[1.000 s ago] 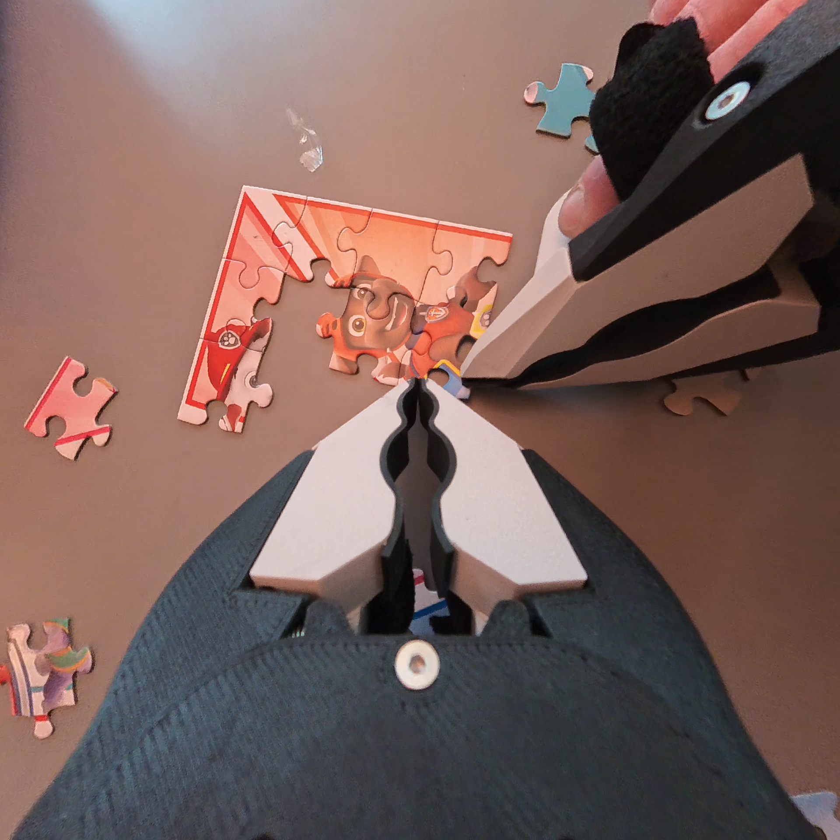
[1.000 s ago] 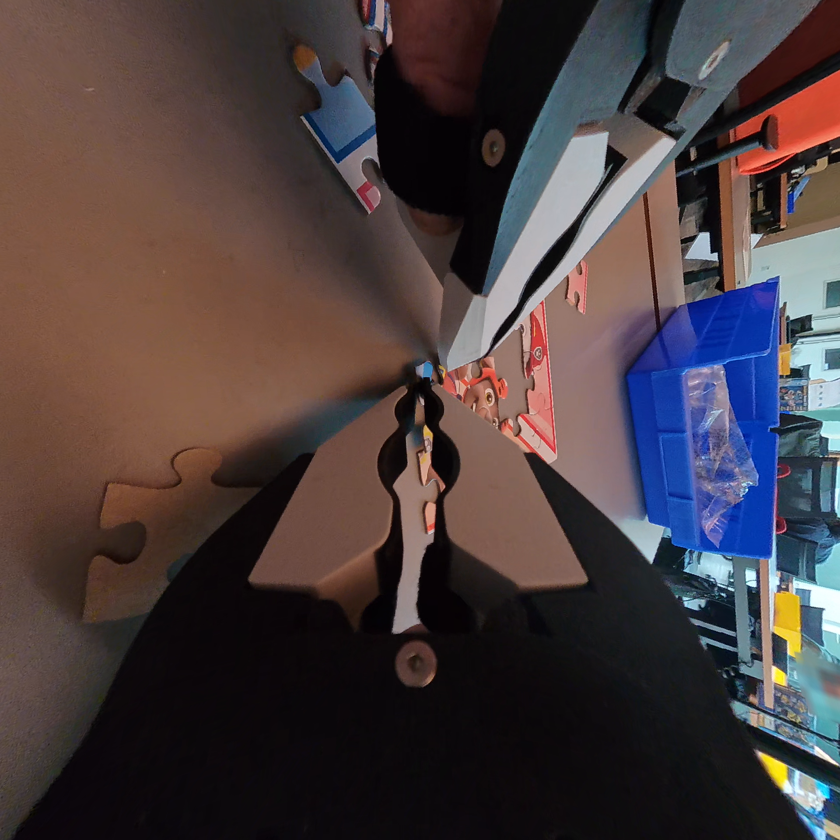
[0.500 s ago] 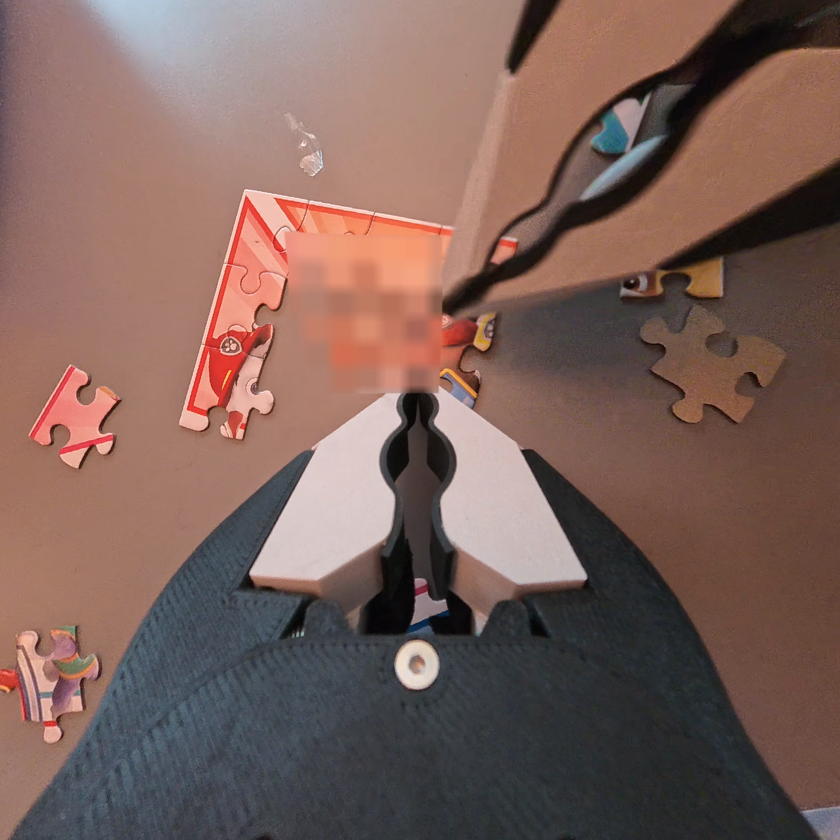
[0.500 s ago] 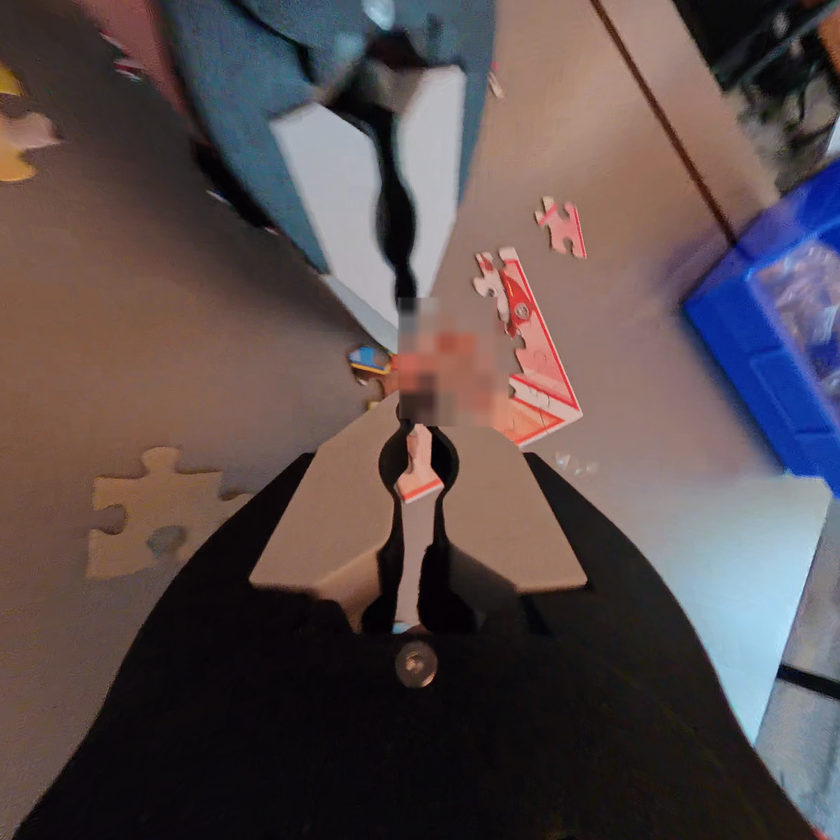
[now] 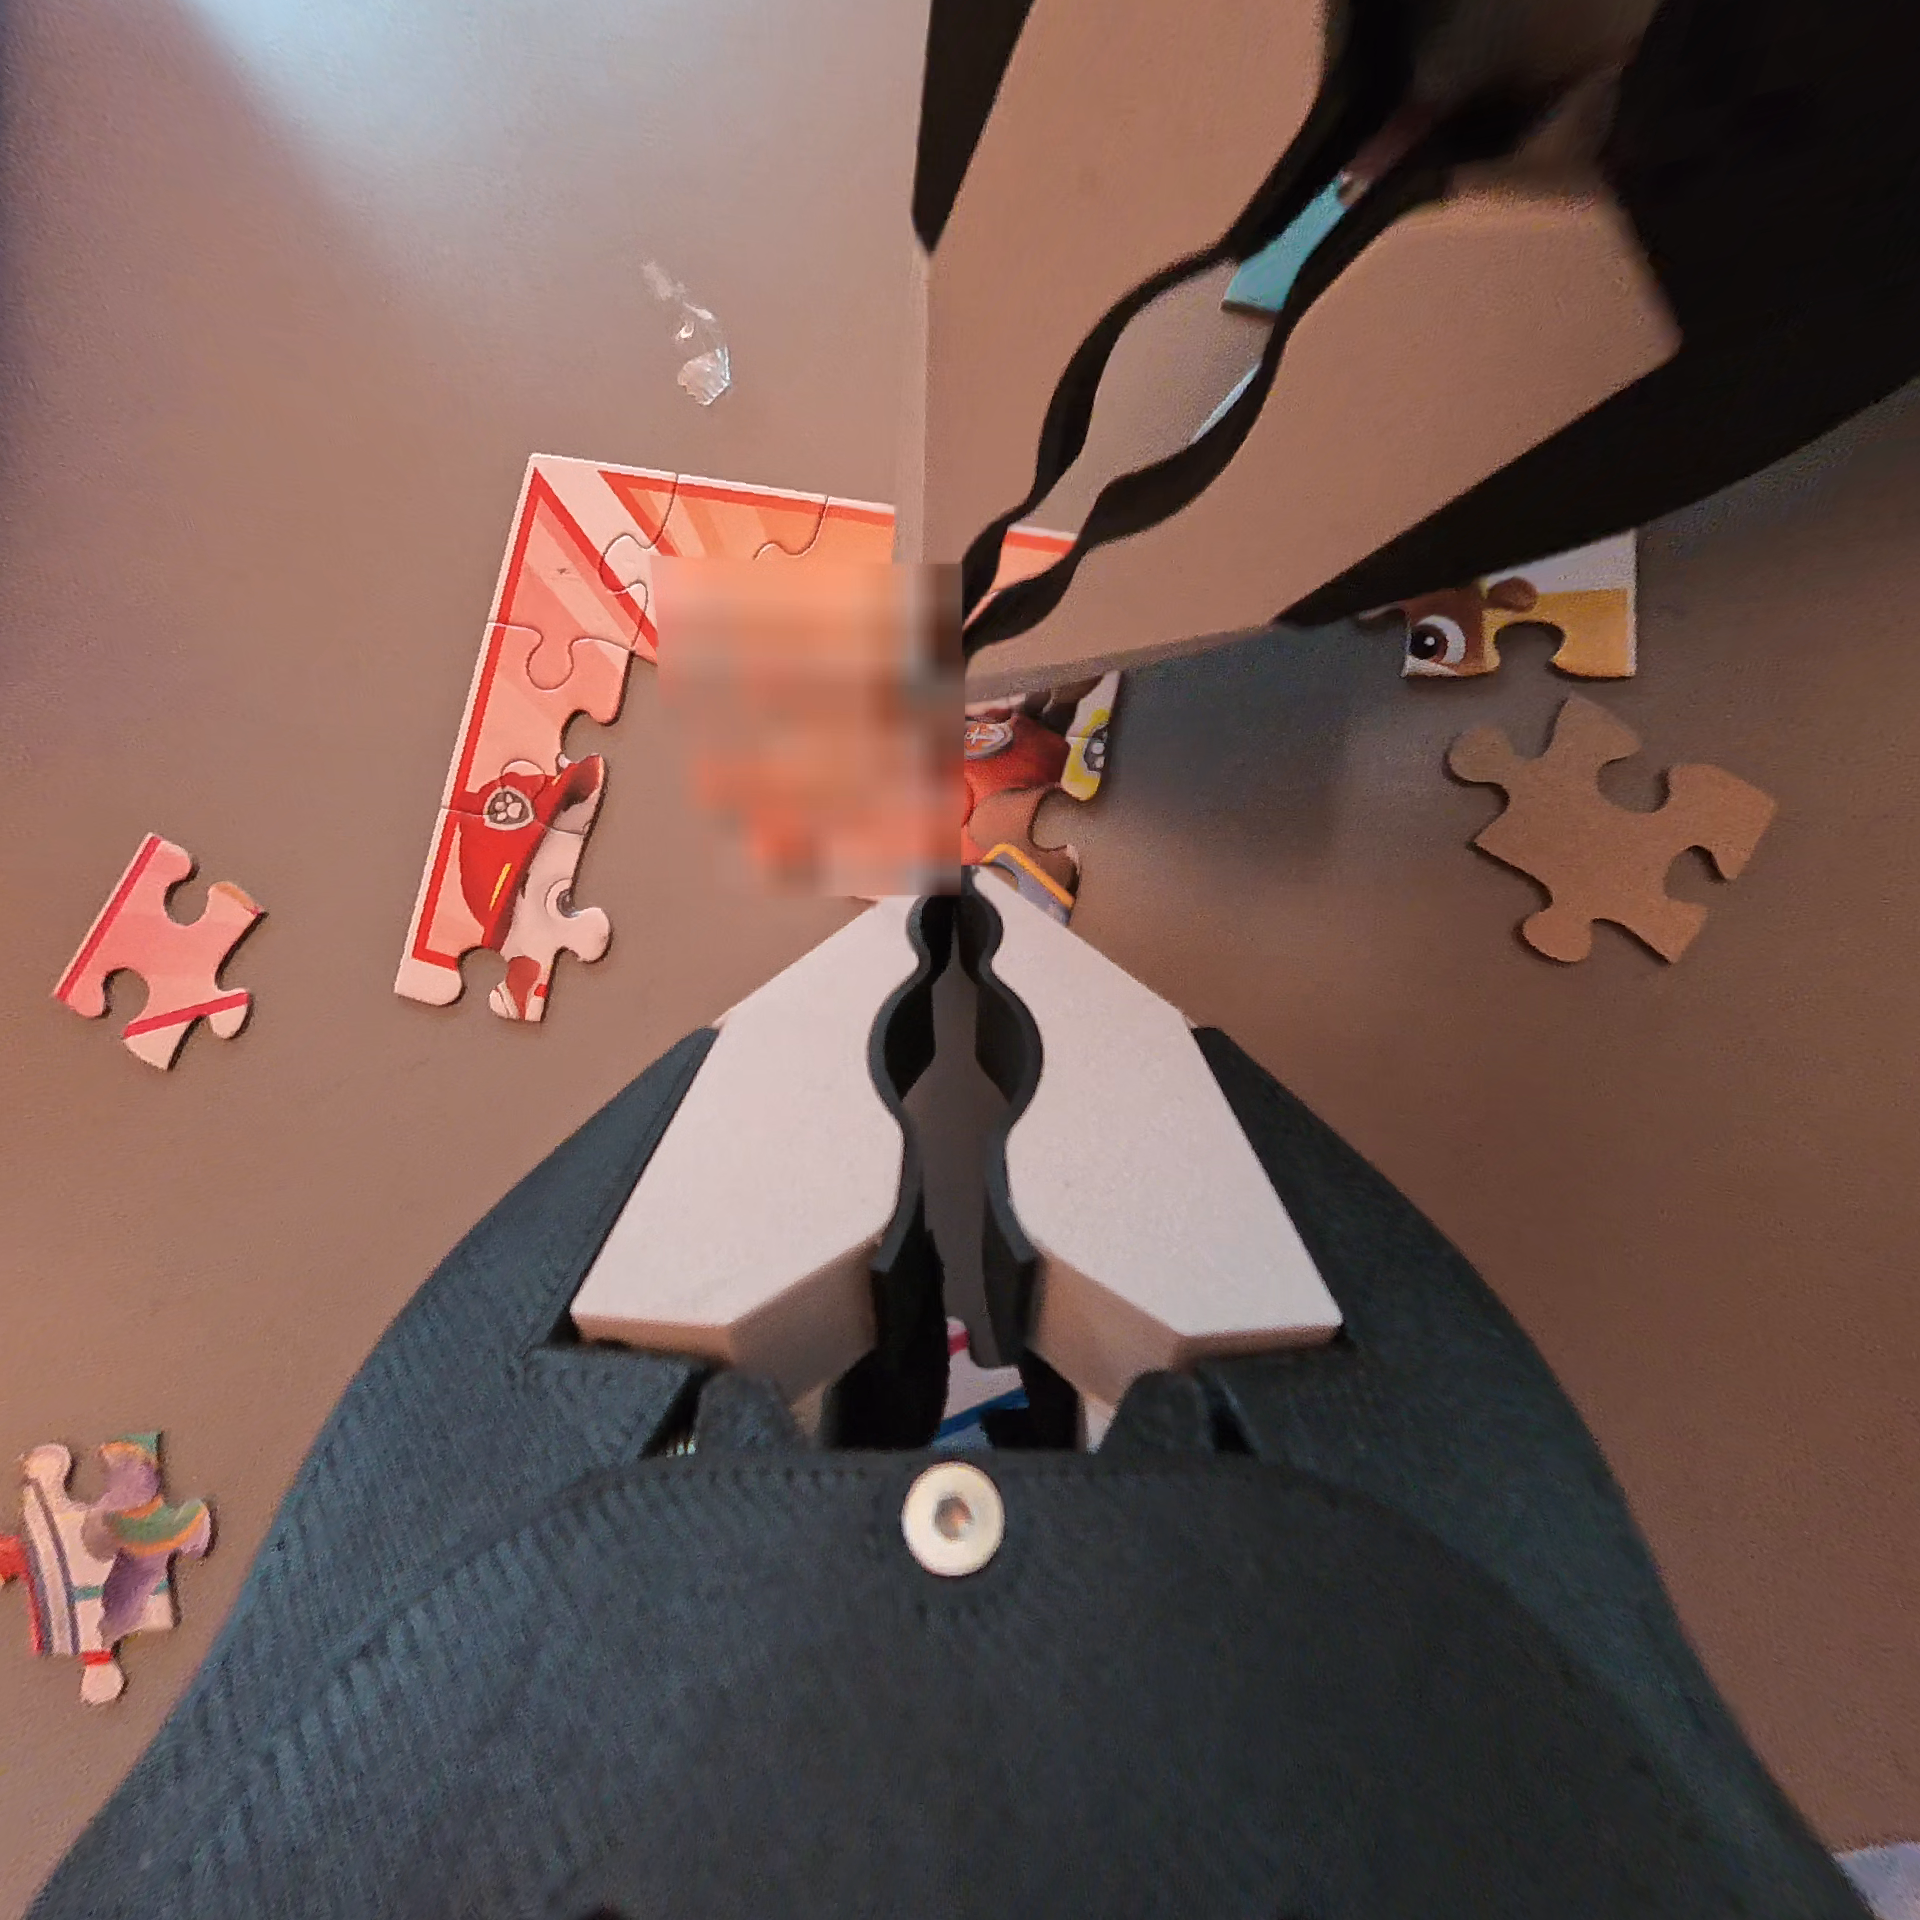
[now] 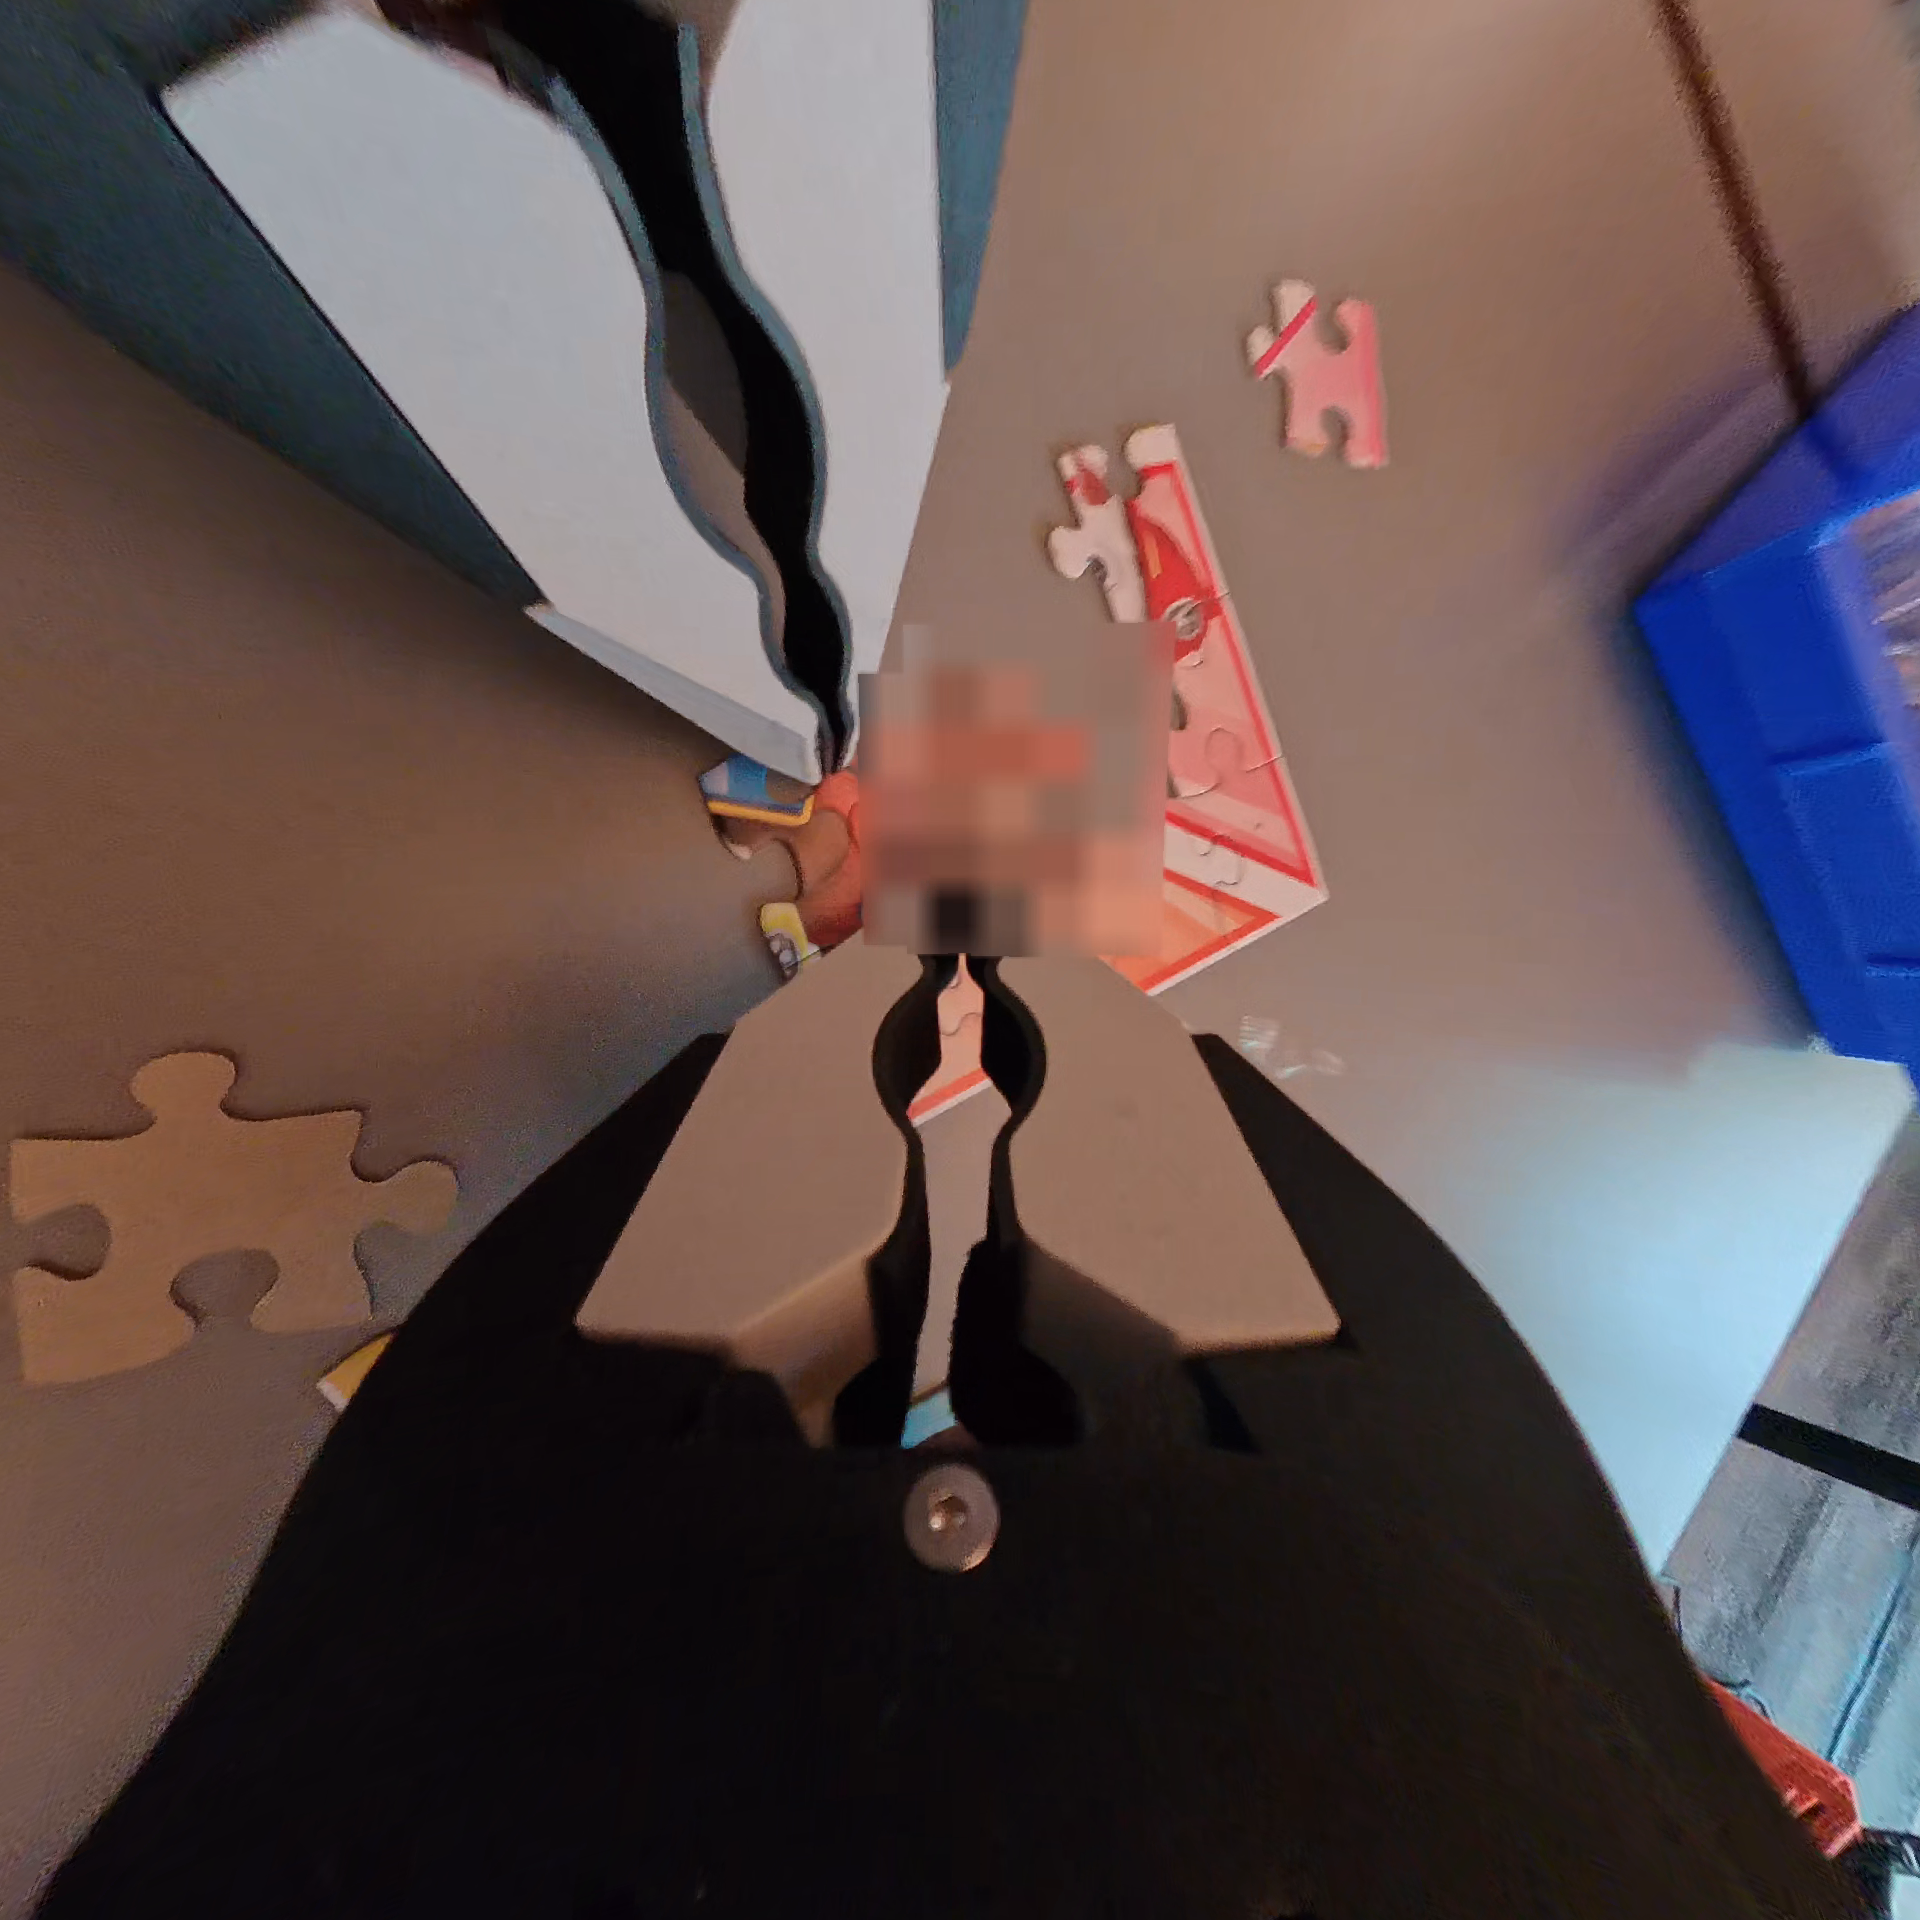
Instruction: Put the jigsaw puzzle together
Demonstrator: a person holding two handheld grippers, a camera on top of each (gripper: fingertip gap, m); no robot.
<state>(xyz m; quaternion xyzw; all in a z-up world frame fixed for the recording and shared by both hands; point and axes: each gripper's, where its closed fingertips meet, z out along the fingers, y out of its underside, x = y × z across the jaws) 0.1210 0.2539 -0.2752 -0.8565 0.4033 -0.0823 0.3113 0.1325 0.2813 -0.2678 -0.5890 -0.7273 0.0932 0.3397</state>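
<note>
The part-built puzzle (image 5: 540, 727), an orange-red corner with cartoon dogs, lies flat on the brown table; it also shows in the right wrist view (image 6: 1236, 790). Its newest piece, blue and yellow (image 5: 1039, 878), sits at the near right corner (image 6: 753, 790). My left gripper (image 5: 951, 904) is shut and empty, tips at that corner. My right gripper (image 6: 961, 961) is shut and empty, hovering over the puzzle's far edge; in the left wrist view it reaches in from the top right (image 5: 971, 634).
Loose pieces lie around: a pink one (image 5: 156, 951) at left, a multicoloured one (image 5: 104, 1558) at lower left, a face-down brown one (image 5: 1610, 831) and a dog-eye one (image 5: 1527, 623) at right. A clear plastic scrap (image 5: 701, 358) lies beyond the puzzle. A blue bin (image 6: 1787, 727) stands past it. The tips of both grippers are at nearly the same place. Between my right fingertips and the part-built puzzle (image 5: 540, 727) there is roughly 8 centimetres.
My right gripper has let go of the blue-and-yellow piece at the puzzle's corner, lifted off the table and swung over the puzzle. The left gripper has hardly moved.
</note>
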